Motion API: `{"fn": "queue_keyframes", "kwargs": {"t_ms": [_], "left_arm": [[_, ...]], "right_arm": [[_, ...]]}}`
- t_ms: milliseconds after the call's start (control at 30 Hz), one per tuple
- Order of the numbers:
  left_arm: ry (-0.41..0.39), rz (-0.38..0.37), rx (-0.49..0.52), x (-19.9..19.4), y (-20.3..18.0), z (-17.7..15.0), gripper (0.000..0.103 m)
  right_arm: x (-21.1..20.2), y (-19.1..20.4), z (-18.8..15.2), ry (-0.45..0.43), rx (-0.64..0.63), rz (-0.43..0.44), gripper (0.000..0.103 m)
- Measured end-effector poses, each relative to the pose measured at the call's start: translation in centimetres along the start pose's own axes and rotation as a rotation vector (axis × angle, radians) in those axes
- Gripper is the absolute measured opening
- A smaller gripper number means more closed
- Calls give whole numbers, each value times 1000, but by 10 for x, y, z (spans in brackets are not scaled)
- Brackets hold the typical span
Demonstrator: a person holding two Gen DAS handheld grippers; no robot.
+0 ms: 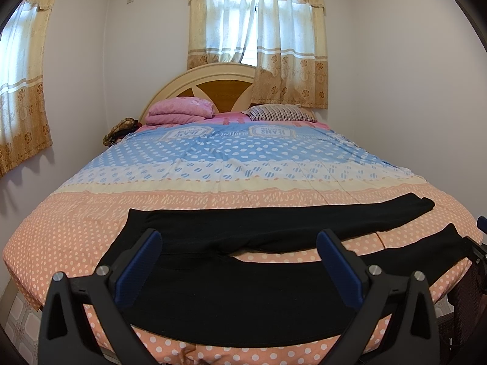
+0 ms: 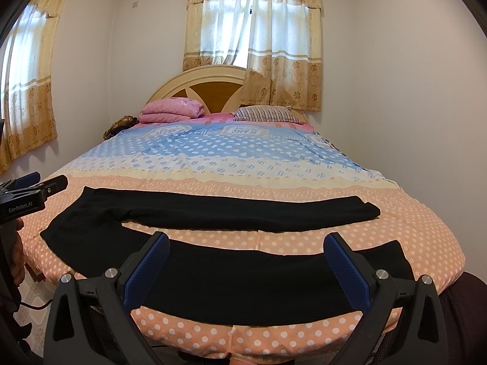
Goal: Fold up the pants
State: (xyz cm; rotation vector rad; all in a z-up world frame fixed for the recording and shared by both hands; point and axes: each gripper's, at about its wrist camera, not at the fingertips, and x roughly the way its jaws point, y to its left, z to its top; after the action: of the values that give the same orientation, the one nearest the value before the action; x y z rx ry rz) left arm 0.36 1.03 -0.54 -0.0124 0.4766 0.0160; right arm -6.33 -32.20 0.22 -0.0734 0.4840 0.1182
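Note:
Black pants (image 1: 243,298) lie flat across the foot of the bed, waist at the left, both legs spread apart and pointing right; they also show in the right wrist view (image 2: 243,283). The far leg (image 2: 243,213) lies further up the bed than the near leg. My left gripper (image 1: 239,237) is open and empty, hovering over the near leg close to the crotch. My right gripper (image 2: 246,237) is open and empty, over the middle of the near leg. The left gripper also shows at the left edge of the right wrist view (image 2: 36,188).
The bed has a dotted peach and blue cover (image 1: 237,164). Folded pink blankets (image 1: 179,111) and a striped pillow (image 1: 280,112) lie by the headboard. Curtained windows are behind and at the left. Tiled floor (image 1: 21,325) shows at the bed's left.

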Motion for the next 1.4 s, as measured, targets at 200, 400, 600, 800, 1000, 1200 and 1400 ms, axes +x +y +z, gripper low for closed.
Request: {"fn": "queue_keyframes", "kwargs": {"t_ms": [200, 400, 600, 800, 1000, 1200, 1400], "left_arm": [[7, 1, -4, 4, 4, -1, 103], [14, 1, -4, 6, 5, -2, 103], [25, -3, 2, 15, 7, -6, 103], [68, 59, 24, 56, 43, -13, 103], [160, 229, 5, 124, 141, -9, 103], [262, 261, -62, 191, 209, 1, 102], [343, 240, -34, 240, 209, 3, 80]], "right_arm": [[3, 0, -2, 6, -2, 1, 102], [6, 0, -4, 14, -1, 0, 102], [16, -2, -8, 30, -7, 16, 102], [46, -26, -20, 74, 27, 69, 102], [89, -65, -26, 149, 30, -19, 102], [132, -105, -17, 206, 41, -65, 102], [156, -134, 0, 217, 42, -98, 102]]}}
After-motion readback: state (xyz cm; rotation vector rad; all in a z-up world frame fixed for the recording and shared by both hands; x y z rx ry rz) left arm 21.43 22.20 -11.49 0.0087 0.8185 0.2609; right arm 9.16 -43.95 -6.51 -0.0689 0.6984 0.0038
